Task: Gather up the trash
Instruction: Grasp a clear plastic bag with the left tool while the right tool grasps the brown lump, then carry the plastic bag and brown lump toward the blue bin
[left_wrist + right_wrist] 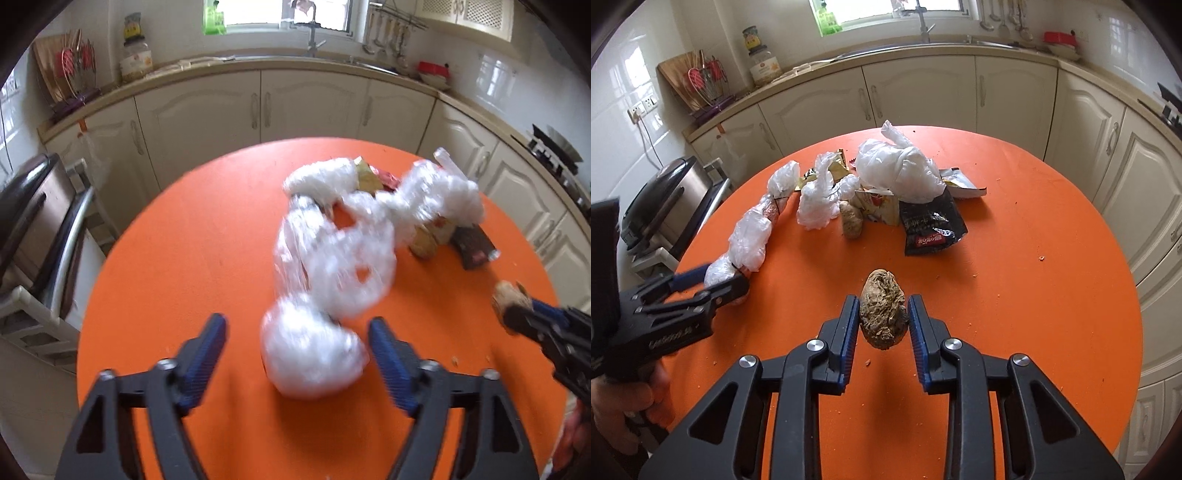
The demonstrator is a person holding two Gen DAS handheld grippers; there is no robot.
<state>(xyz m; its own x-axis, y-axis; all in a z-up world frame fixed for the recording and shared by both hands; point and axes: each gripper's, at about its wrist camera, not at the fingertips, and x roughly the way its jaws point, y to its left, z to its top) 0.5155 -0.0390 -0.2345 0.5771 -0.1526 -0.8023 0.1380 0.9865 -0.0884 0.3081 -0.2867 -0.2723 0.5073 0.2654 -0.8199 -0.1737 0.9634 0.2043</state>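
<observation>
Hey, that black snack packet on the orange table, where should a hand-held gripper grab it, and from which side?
Take the black snack packet at its crinkled near edge with the red label, coming in low from the table's near side. That edge curls up off the orange table, giving the fingers something to pinch; its far end lies tucked under the white plastic bag.

My right gripper clamped on a brown lump above the orange table, left gripper at a plastic bag far left, black wrapper beyond.
</observation>
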